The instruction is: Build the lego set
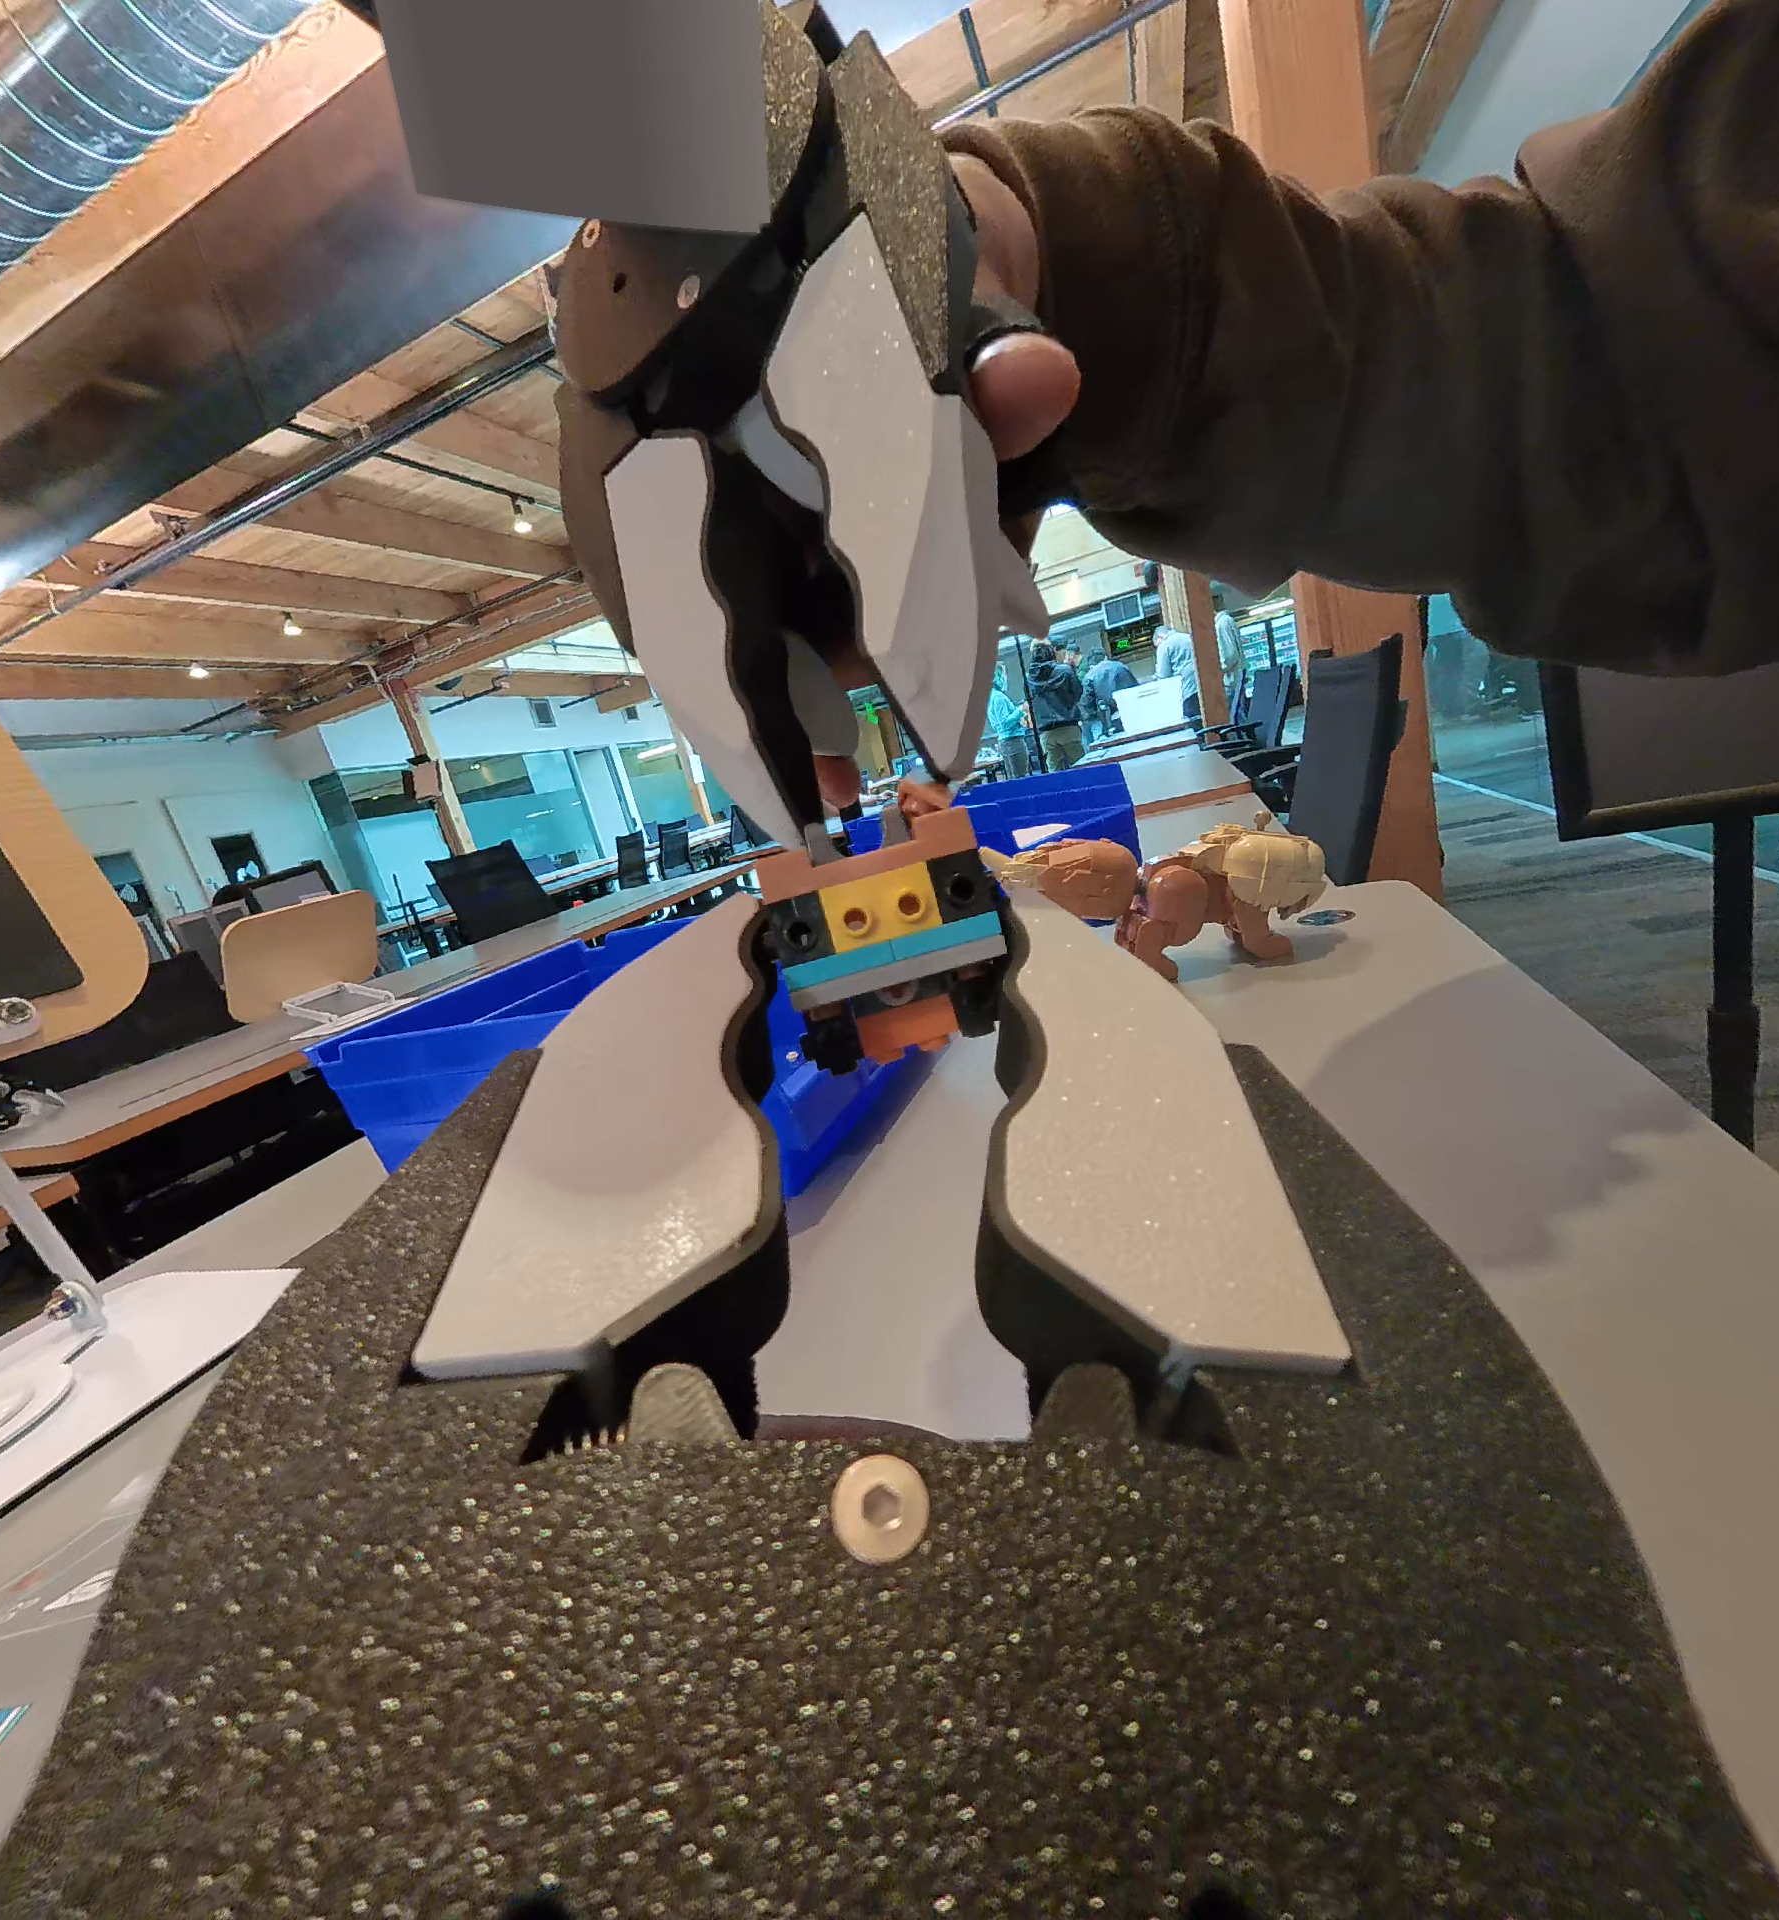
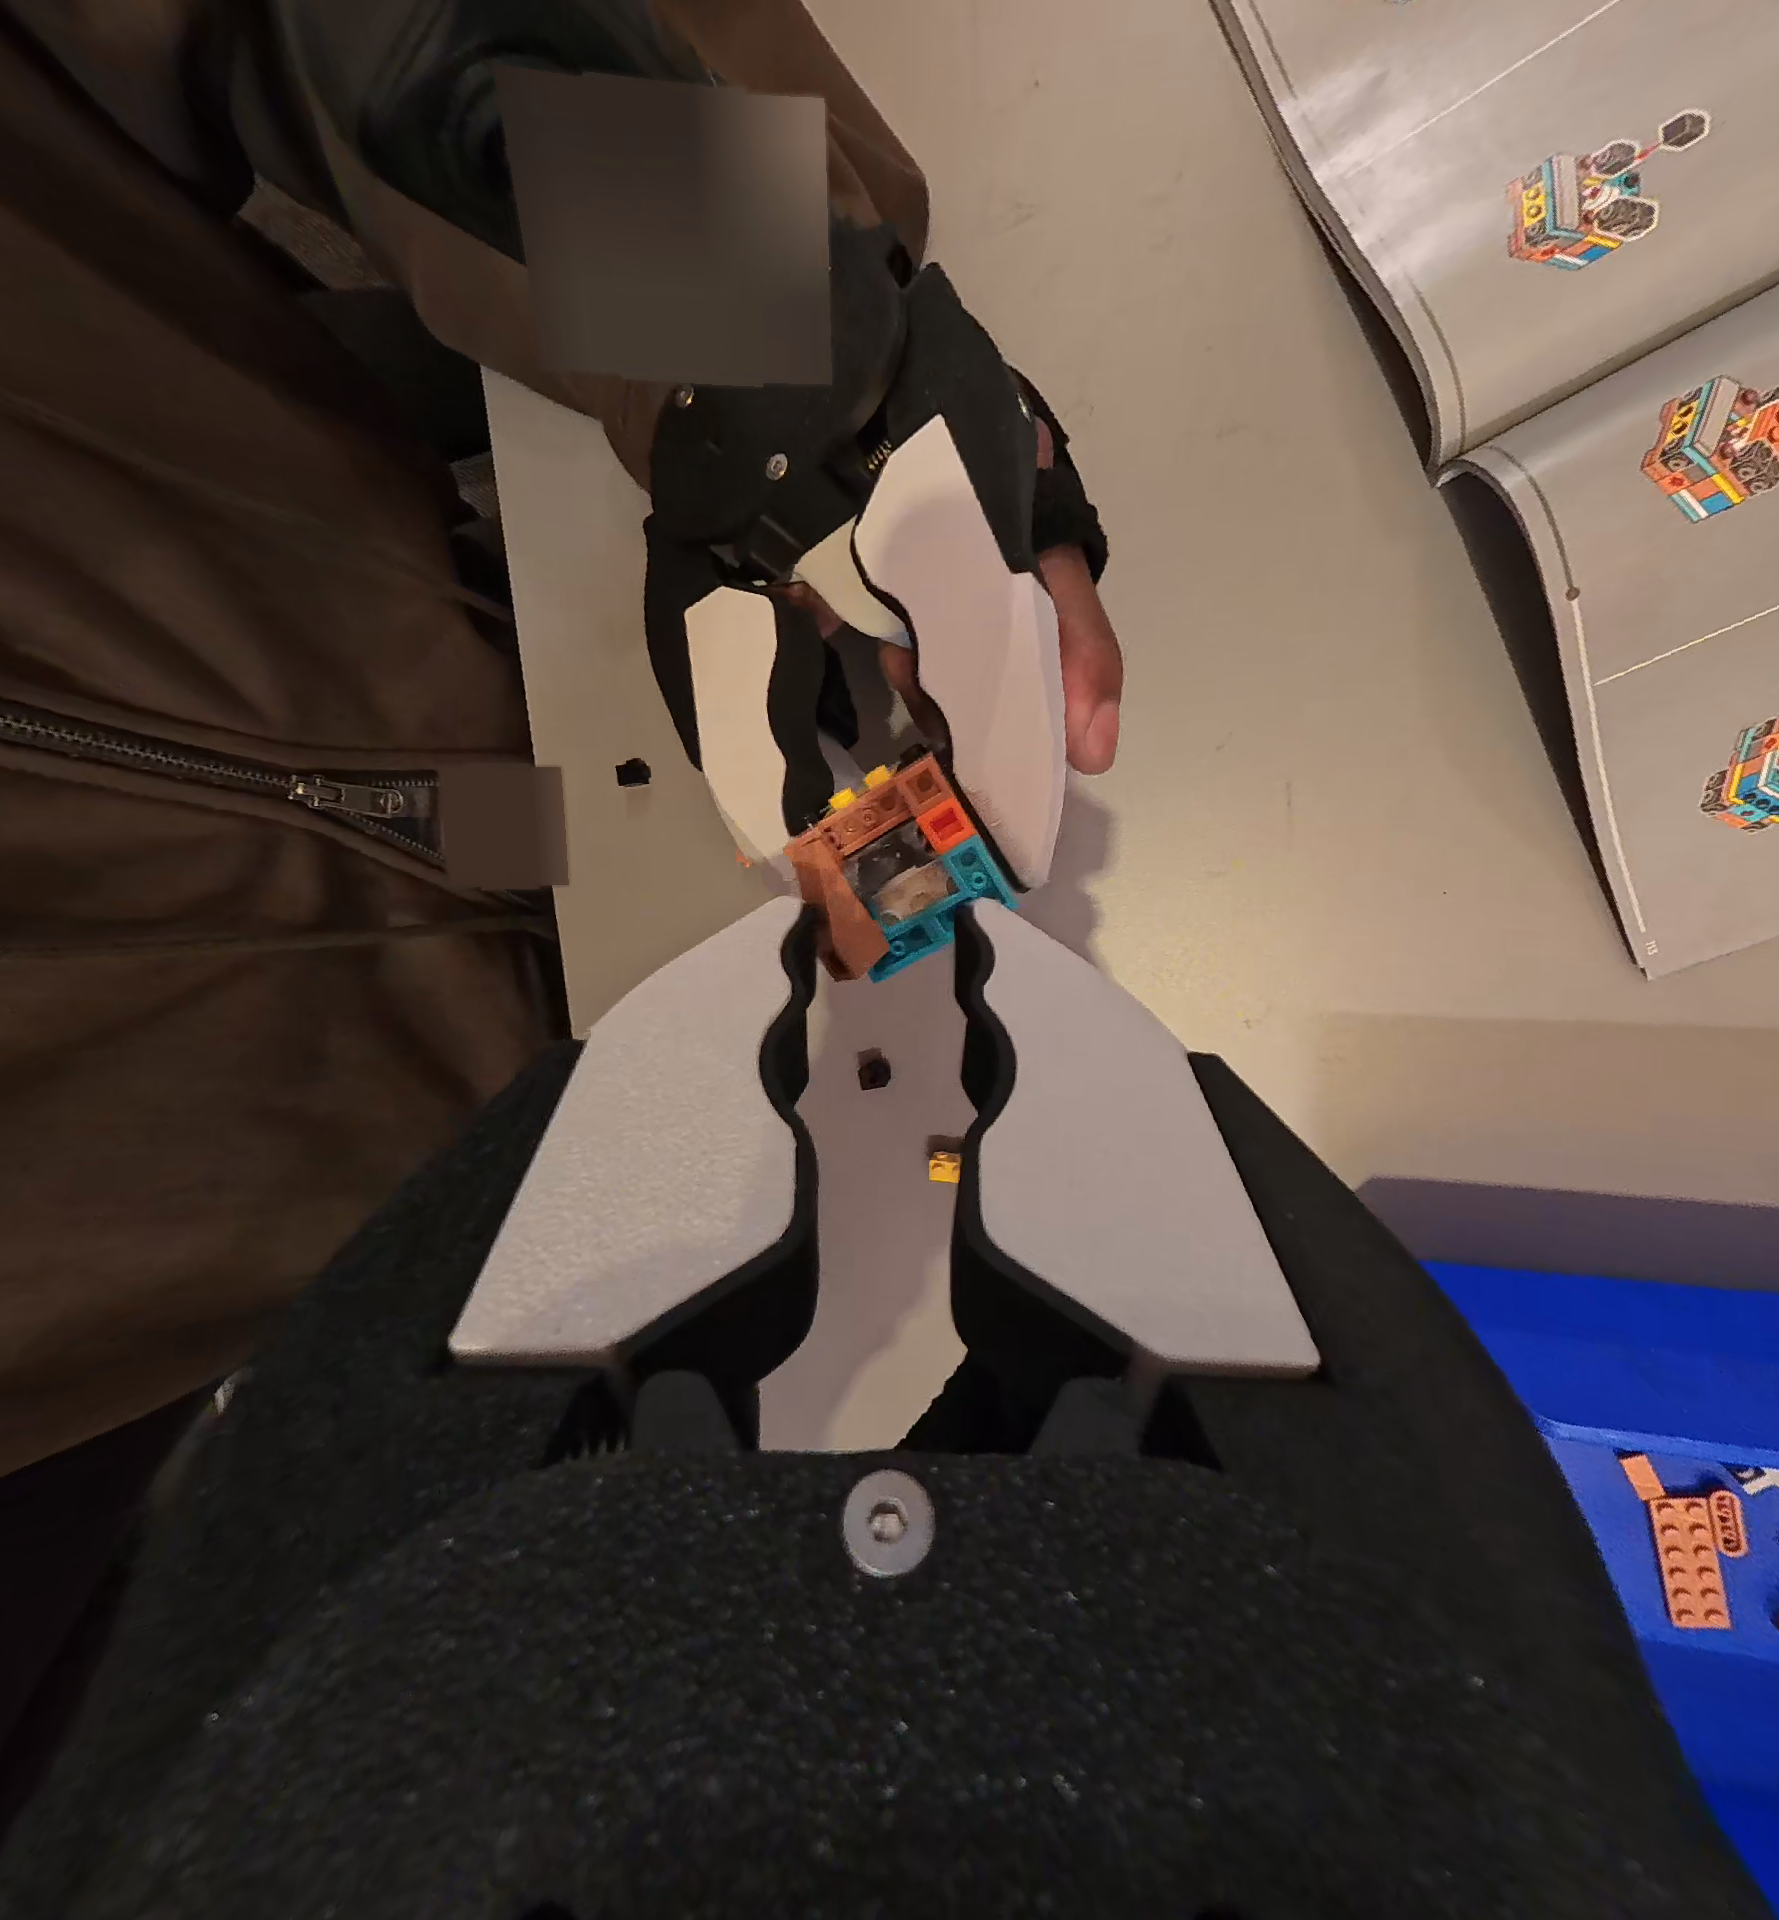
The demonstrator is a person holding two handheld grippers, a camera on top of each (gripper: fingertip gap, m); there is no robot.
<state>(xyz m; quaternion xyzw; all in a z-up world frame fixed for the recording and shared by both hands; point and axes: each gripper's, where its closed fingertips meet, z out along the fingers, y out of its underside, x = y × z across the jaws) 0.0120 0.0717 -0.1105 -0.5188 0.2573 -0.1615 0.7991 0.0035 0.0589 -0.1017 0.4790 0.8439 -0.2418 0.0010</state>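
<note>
- The left claw [image 1: 885, 966] is clamped on the sides of the half-built model [image 1: 880, 935], which is lifted clear of the worktop [image 1: 1384, 1091].
- The right claw [image 2: 885, 935] comes down on the model from above, tips pinching a small grey piece [image 1: 820, 840] at its brown top edge. I judge it closed on that piece, though the tips hide most of it.
- Risk: the left grip holds only a narrow band of the model. A hard push from above could twist the model out of the grip or pop off a lower brick.
- Risk: the grey piece is tiny. If it sits off its stud when pressed, it could flick away towards the stray black [image 2: 870, 1068] and yellow [image 2: 945, 1166] bits lying on the worktop below.
- Further off, the blue bin [image 2: 1643, 1403] of spare bricks and the open booklet [image 2: 1550, 436] sit to one side, out of the way.
- Beyond, a finished brown animal [image 1: 1217, 894] stands on the worktop, too far off to be knocked.
</note>
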